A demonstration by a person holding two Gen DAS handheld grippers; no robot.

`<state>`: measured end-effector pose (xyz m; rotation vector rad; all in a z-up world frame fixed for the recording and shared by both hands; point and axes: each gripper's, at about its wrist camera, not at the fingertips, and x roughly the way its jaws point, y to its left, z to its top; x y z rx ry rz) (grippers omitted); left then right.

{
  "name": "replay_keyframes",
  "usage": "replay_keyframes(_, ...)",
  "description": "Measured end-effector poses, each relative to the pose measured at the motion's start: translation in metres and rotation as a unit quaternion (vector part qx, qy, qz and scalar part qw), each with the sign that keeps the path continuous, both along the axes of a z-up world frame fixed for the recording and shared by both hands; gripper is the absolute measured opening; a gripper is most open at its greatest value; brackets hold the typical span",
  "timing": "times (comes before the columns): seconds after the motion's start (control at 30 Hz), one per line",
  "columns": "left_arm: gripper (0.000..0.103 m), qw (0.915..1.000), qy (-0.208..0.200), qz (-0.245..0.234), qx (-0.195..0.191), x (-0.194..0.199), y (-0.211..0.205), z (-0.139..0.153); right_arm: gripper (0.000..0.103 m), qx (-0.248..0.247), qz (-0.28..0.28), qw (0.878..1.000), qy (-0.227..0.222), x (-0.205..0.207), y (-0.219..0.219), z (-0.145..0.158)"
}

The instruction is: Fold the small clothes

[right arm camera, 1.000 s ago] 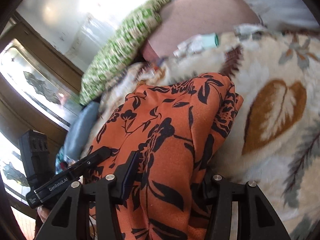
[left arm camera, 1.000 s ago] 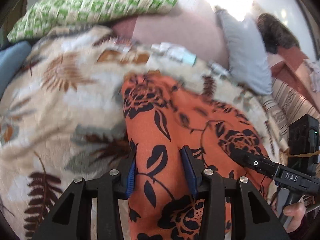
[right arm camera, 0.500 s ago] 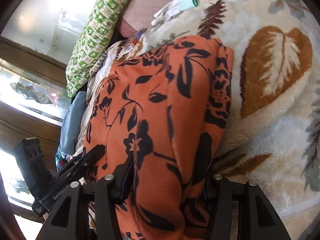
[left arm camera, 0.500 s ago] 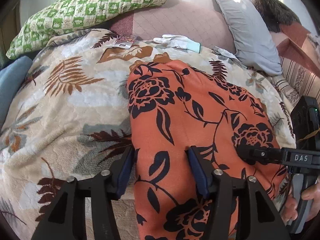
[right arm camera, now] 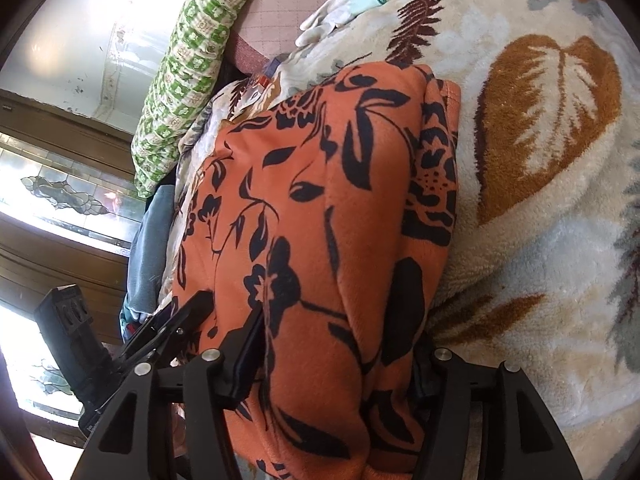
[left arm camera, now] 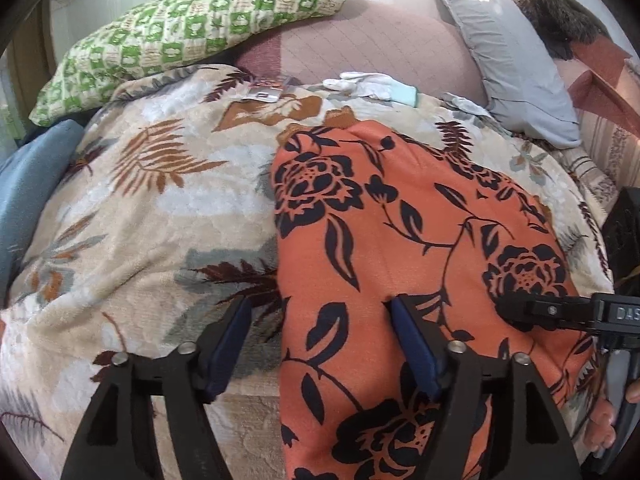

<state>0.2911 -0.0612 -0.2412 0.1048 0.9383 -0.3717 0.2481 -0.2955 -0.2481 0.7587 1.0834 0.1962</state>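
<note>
An orange garment with a black flower print (left arm camera: pixel 400 240) lies folded lengthwise on a cream leaf-print blanket (left arm camera: pixel 160 208). My left gripper (left arm camera: pixel 320 340) is open; its jaws straddle the garment's left edge, one finger on the blanket, the other on the cloth. My right gripper (right arm camera: pixel 336 344) is open, with a thick bunch of the same garment (right arm camera: pixel 340 200) lying between its fingers near the near end. The right gripper also shows in the left wrist view (left arm camera: pixel 560 314), at the garment's right edge.
A green checked pillow (left arm camera: pixel 192 24), a pink cushion (left arm camera: pixel 380 40) and a grey pillow (left arm camera: pixel 508 60) lie at the bed's head. A white glove (left arm camera: pixel 372 84) and a small packet (left arm camera: pixel 266 92) lie beyond the garment. Blue cloth (left arm camera: pixel 28 184) lies at the left.
The left gripper's jaws have spread wider and let the garment's edge go. The garment has settled flatter on the blanket. Both grippers have drawn back slightly.
</note>
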Motion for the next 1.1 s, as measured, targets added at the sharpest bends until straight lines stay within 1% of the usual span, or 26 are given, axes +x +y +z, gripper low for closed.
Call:
replay_keyframes(0.1, 0.081, 0.9999, -0.005, 0.012, 0.011, -0.007, 0.000, 0.005, 0.066, -0.017, -0.004, 1.000, 0.003, -0.007, -0.001, 0.008)
replay_keyframes(0.13, 0.083, 0.9997, -0.009, 0.019, 0.016, -0.011, 0.001, 0.009, 0.066, -0.030, -0.006, 1.000, -0.001, -0.011, -0.001, 0.013)
replay_keyframes(0.17, 0.083, 0.9995, -0.013, 0.024, 0.019, -0.015, 0.002, 0.012, 0.066, -0.044, -0.007, 0.999, -0.008, -0.015, 0.000, 0.019)
replay_keyframes(0.33, 0.084, 0.9970, -0.042, 0.048, 0.043, -0.052, 0.010, 0.031, 0.066, -0.124, -0.013, 0.991, -0.052, -0.046, 0.003, 0.058)
replay_keyframes(0.47, 0.084, 0.9961, -0.047, 0.057, 0.047, -0.091, 0.020, 0.043, 0.066, -0.167, -0.038, 0.981, -0.095, -0.086, 0.004, 0.087)
replay_keyframes(0.6, 0.084, 0.9924, -0.093, 0.049, 0.064, -0.135, 0.023, 0.074, 0.066, -0.190, -0.049, 0.970, -0.143, -0.126, 0.016, 0.114)
replay_keyframes(0.73, 0.084, 0.9846, -0.148, 0.051, 0.076, -0.169, 0.025, 0.117, 0.066, -0.200, -0.052, 0.960, -0.187, -0.162, 0.032, 0.147)
replay_keyframes(0.83, 0.085, 0.9779, -0.185, 0.057, 0.079, -0.191, 0.026, 0.150, 0.066, -0.229, -0.047, 0.948, -0.217, -0.189, 0.047, 0.177)
replay_keyframes(0.9, 0.086, 0.9747, -0.201, 0.062, 0.075, -0.204, 0.027, 0.167, 0.066, -0.233, -0.049, 0.943, -0.232, -0.202, 0.056, 0.195)
replay_keyframes(1.0, 0.086, 0.9722, -0.217, 0.066, 0.059, -0.225, 0.034, 0.190, 0.066, -0.237, -0.056, 0.937, -0.251, -0.221, 0.065, 0.223)
replay_keyframes(1.1, 0.086, 0.9689, -0.230, 0.075, 0.051, -0.242, 0.041, 0.206, 0.067, -0.249, -0.063, 0.929, -0.267, -0.240, 0.075, 0.247)
